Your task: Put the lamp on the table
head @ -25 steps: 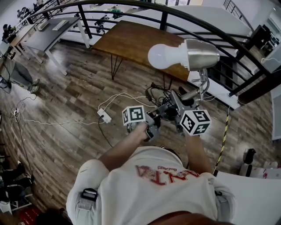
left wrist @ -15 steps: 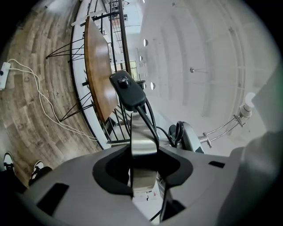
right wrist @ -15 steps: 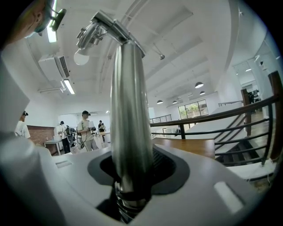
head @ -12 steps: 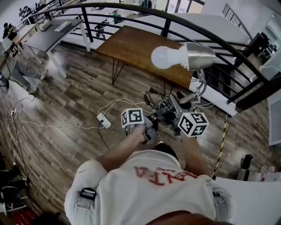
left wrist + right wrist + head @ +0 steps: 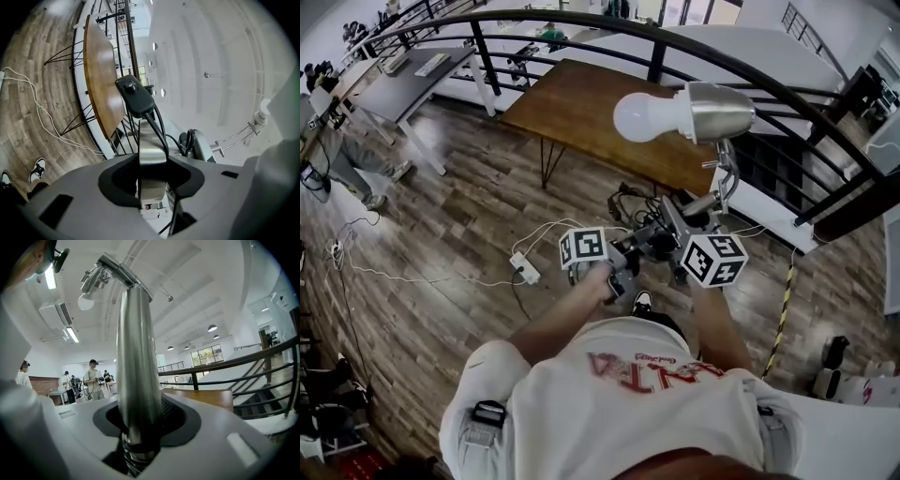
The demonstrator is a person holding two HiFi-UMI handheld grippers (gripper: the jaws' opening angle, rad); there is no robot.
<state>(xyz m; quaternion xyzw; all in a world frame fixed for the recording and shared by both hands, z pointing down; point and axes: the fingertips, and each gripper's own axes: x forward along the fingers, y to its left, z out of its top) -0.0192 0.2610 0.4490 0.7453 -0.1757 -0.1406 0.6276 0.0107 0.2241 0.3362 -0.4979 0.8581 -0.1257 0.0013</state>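
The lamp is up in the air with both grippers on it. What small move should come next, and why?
Probably carry it forward to the table. The left gripper and right gripper both clamp the lamp, and the table stands ahead with floor between.

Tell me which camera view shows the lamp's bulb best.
The head view: the bulb shows whole and large, jutting from the metal shade. The right gripper view shows it only small, high up beside the lamp's stem. The left gripper view shows no bulb that can be made out.
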